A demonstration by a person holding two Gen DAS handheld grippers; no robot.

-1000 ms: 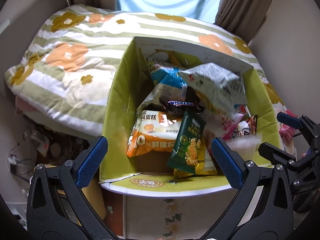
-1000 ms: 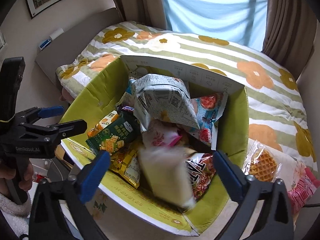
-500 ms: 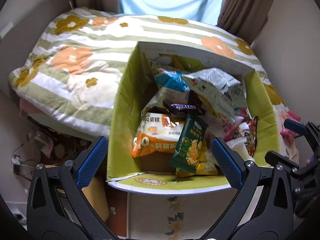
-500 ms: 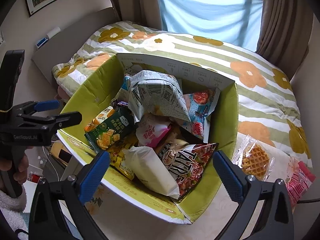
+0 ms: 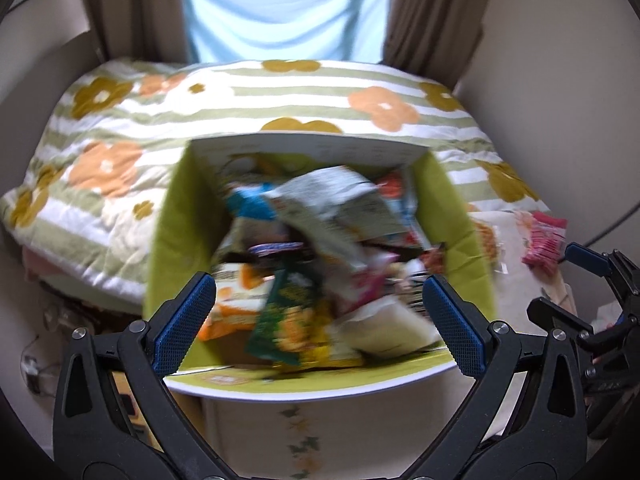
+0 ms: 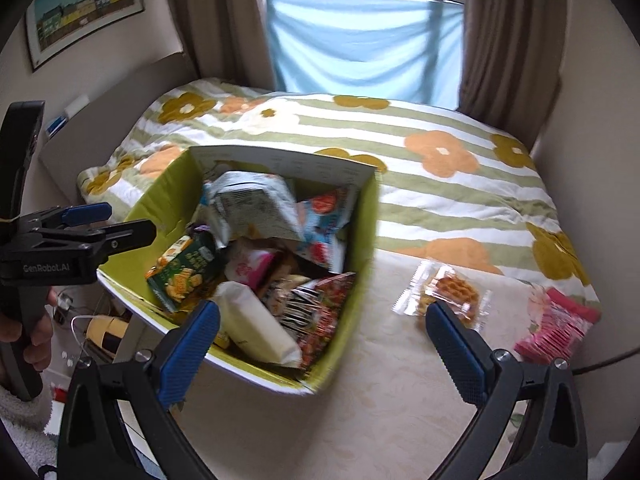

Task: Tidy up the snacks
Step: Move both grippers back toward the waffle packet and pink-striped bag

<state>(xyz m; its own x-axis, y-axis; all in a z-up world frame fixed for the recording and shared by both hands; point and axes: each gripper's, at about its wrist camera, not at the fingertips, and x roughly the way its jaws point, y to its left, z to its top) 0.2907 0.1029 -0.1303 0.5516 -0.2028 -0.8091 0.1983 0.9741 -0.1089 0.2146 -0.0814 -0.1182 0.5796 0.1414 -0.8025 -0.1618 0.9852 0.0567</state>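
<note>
Snack box [image 6: 360, 248] on cream tabletop [image 6: 400, 400]

Snack packets [image 5: 320, 264] in green box [image 5: 168, 240] motion-blurred, labels unreadable; pink packet [image 6: 556, 332] print blurred.

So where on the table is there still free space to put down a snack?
The cream tablecloth is bare in front of the waffle packet, between the green box and the pink packet. A narrower strip runs between the box wall and the waffle. The box itself is heaped with snacks. Both the right tool and the left tool are open, holding nothing.
</note>
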